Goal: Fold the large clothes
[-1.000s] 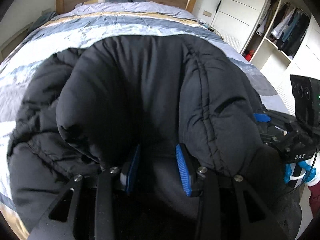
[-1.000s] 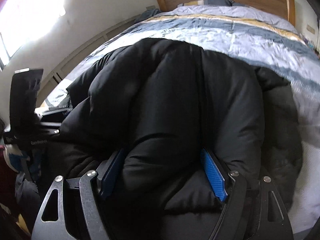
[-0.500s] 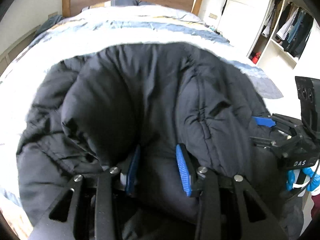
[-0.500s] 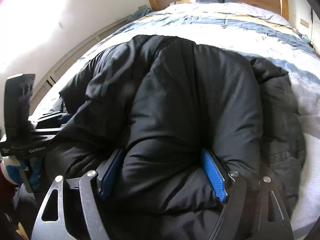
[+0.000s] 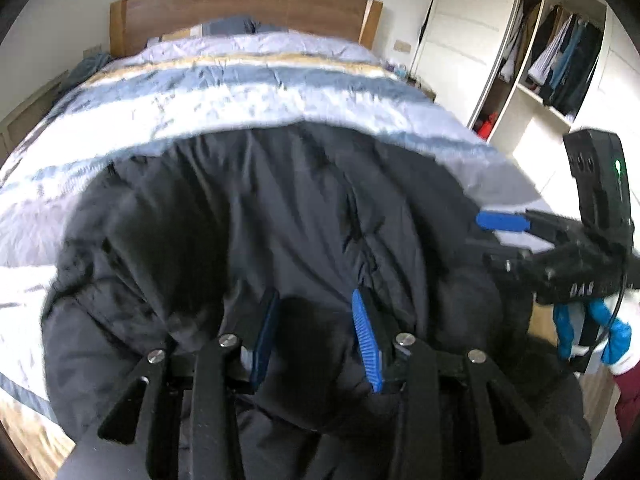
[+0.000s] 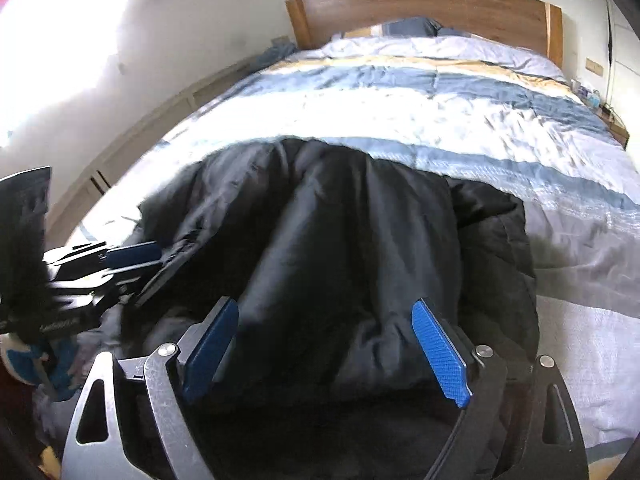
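white "DAS" lettering, right tongs [image 5: 502, 240] body

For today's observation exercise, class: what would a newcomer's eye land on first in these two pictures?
First, the bulky black puffer jacket heaped at the near end of the bed, filling the middle of both views. Next, the blue-padded claws: the left claw has jacket fabric bunched between its pads, while the right claw is opening around a thick fold. Behind lie the striped duvet and wooden headboard.

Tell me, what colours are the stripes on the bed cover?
Blue, white and tan stripes on the bed cover; right wrist view shows it best.
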